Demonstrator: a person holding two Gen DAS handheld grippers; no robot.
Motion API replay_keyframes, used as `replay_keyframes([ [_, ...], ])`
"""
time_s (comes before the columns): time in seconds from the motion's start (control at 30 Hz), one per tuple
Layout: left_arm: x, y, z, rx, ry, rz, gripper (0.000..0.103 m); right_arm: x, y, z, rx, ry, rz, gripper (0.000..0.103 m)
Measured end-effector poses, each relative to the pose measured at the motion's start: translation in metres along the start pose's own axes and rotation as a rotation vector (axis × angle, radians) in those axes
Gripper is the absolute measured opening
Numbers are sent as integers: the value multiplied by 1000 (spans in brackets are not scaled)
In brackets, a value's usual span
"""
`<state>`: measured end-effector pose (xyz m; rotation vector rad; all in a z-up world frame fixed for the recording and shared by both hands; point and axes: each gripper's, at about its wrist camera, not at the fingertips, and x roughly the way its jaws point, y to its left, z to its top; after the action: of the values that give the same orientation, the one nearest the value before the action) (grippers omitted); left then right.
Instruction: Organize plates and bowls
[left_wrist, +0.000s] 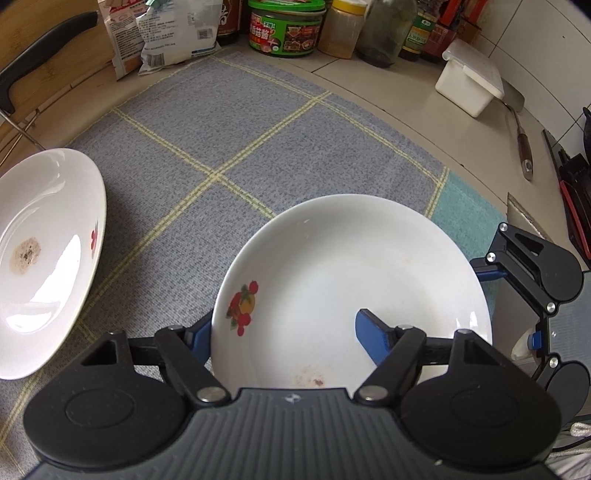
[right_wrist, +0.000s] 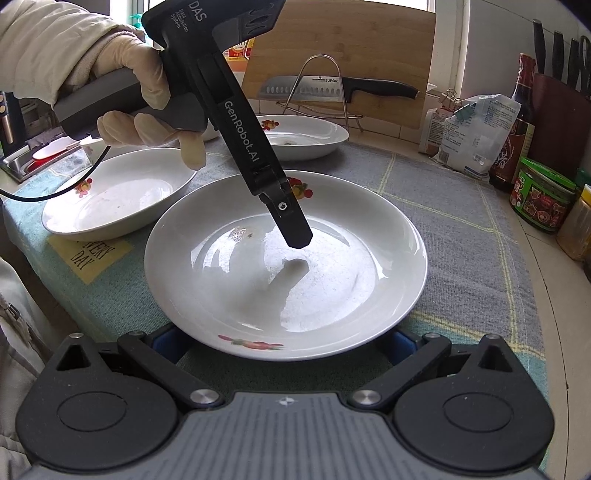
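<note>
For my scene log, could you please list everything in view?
plates: 3, white with fruit print, on cloth
cloth: 1, grey with yellow lines, under plates
board: 1, wooden, upright at back
knife: 1, black-handled, in front of board
bags: 2, white, behind cloth
tub: 1, green, behind cloth
box: 1, white, right of cloth
spatula: 1, metal, beside box
hand: 1, gloved, holding left tool
left tool: open, one finger inside middle plate
right tool: open, at that plate's near rim
</note>
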<state>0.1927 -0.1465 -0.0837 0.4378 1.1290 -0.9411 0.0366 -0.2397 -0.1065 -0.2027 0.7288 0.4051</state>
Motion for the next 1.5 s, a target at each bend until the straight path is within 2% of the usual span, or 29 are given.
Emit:
replay_keyframes([
  [0.33,-5,-2,1,-5,-14,1,75,0,-1,6,18,39,3,103],
  [0.63,-11,-5,14,-1,-47,4,75,-6,-11,13,24,41,2,103],
  [0.93,-8,-2,44,11,-83,4,75,-8,-35,28,11,36,-26,103],
  [1.5,27,12,97,23,-113,8,75,8,-86,43,24,42,-88,103],
])
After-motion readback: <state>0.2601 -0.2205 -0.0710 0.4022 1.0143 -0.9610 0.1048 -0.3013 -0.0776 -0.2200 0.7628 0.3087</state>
